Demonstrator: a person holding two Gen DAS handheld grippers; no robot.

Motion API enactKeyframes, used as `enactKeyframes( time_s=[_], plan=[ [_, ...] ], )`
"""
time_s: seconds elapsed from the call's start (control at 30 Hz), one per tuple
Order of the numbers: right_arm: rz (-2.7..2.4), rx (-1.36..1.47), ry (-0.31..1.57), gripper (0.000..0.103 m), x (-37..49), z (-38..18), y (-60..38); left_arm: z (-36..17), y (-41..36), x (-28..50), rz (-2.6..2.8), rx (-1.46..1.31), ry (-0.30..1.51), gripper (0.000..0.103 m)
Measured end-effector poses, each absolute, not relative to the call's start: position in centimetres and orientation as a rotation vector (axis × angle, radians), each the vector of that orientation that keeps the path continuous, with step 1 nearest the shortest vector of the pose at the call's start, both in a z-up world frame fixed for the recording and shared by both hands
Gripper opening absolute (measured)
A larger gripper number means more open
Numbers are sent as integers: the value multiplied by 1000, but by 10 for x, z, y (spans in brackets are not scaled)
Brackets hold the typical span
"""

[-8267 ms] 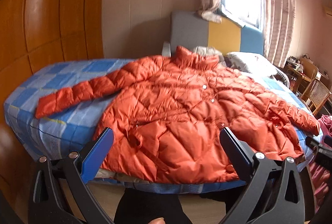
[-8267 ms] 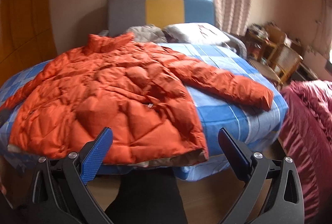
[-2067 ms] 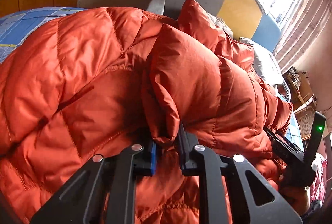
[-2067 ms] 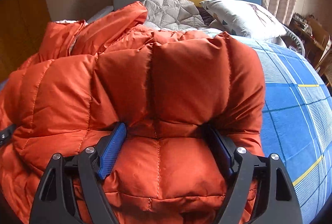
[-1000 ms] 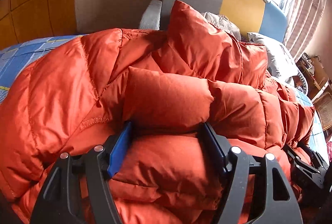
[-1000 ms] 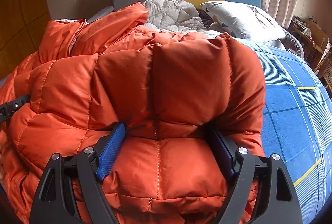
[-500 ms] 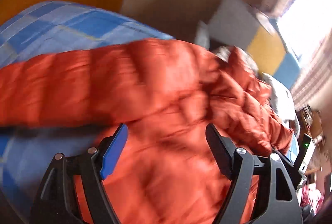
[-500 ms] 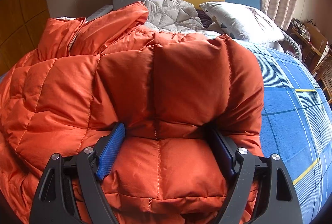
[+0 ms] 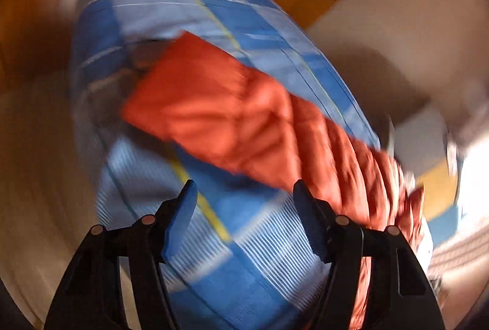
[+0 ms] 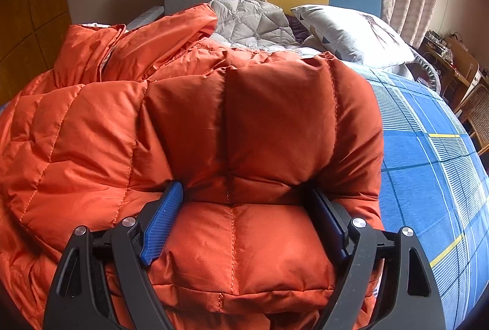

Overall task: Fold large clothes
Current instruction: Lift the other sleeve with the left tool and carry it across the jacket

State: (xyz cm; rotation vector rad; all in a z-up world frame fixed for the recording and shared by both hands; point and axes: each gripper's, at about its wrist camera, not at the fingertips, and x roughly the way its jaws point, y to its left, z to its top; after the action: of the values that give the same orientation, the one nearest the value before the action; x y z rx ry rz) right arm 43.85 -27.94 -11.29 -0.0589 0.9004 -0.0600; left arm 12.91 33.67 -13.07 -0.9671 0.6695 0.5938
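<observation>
Both grippers' fingers [image 10: 162, 220] apart — puffy orange jacket [image 10: 183, 122] bunched, sleeve [image 9: 214, 113] outstretched.

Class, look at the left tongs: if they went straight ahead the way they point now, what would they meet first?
Most likely the blue checked bedsheet, which fills the gap between the open left tongs. The orange jacket sleeve lies beyond it. Motion blur makes depth uncertain.

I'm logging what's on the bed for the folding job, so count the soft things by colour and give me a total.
Orange: 1, the puffer jacket
Grey: 1, the quilted garment by the headboard
Pale patterned: 1, the pillow
Blue checked: 1, the bedsheet
Total: 4
</observation>
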Motion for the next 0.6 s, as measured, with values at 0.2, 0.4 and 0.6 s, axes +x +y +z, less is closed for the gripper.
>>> enactKeyframes(
  time_s=[0.2, 0.4, 0.6],
  plan=[
    [-58, -55, 901, 82, 439, -112, -279, -145, 367, 130, 664, -1072, 621, 58],
    [-57, -51, 902, 82, 440, -112, -280, -143, 374, 154, 670, -1029, 641, 17],
    [-56, -47, 903, 82, 441, -111, -282, -109, 358, 184, 594, -895, 619, 7]
  ],
)
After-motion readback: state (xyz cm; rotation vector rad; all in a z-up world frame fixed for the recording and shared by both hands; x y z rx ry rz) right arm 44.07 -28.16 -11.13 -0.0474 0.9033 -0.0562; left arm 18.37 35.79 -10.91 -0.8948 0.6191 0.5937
